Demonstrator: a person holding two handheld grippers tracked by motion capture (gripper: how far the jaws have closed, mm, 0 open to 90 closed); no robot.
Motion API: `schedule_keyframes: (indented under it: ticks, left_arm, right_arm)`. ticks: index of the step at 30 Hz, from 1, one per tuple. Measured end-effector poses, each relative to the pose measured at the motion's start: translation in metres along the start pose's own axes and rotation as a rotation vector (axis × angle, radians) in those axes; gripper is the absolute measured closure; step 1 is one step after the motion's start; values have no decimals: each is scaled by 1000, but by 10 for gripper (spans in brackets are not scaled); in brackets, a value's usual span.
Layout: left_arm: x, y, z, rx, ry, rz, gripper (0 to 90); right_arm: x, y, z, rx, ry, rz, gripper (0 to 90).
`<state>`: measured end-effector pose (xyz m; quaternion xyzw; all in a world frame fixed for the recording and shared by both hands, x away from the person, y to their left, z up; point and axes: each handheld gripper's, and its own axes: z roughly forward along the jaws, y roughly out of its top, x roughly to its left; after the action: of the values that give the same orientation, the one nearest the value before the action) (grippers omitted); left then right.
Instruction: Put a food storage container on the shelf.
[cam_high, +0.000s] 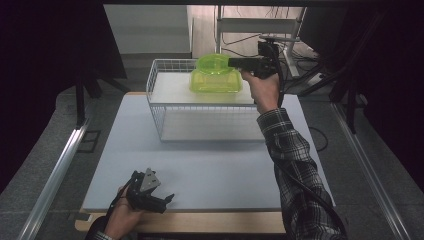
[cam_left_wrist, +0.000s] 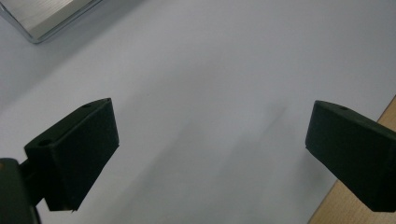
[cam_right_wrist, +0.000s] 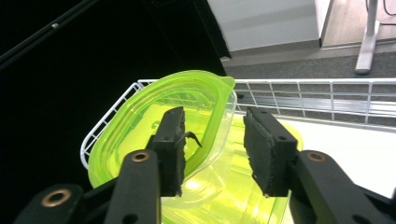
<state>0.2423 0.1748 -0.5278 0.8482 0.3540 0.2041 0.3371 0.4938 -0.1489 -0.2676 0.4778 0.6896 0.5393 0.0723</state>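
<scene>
Tabletop (cam_high: 200, 165) pale grey, with a white wire basket (cam_high: 165, 80) standing at its far middle. Green translucent container (cam_high: 216, 81) sits on the basket's upper shelf, toward the right end. Its green lid (cam_high: 212, 62) lies tilted on top of it, not seated flat; in the right gripper view the lid (cam_right_wrist: 159, 112) leans up toward the basket's far rail (cam_right_wrist: 327, 93) while the container body (cam_right_wrist: 224, 186) lies below it. Right tongs (cam_high: 235, 62) reach in level from the right at lid height, held by a hand in a plaid sleeve (cam_high: 295, 165). In the right gripper view the right tongs (cam_right_wrist: 212, 144) stand partly spread, the lid's edge between the jaws; the left pad (cam_right_wrist: 175, 149) lies close against the lid's rim, the right pad (cam_right_wrist: 261, 149) apart from it, so no pinch. Left tongs (cam_high: 167, 200) rest low at the near left edge of the tabletop, well apart from the basket. In the left gripper view the left tongs (cam_left_wrist: 210, 149) are spread wide over the bare tabletop (cam_left_wrist: 210, 70), nothing between them.
</scene>
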Motion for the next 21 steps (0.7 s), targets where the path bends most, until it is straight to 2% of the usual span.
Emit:
schedule_keyframes:
  ticks: [10,21]
  left_arm:
    - [0,0,0,2,2,1,22]
    - [0,0,1,5,3,5,22]
  right_arm:
    - [4,-4,-11,15,45,-44,448]
    - [4,-20,-19,46,67,-107,335]
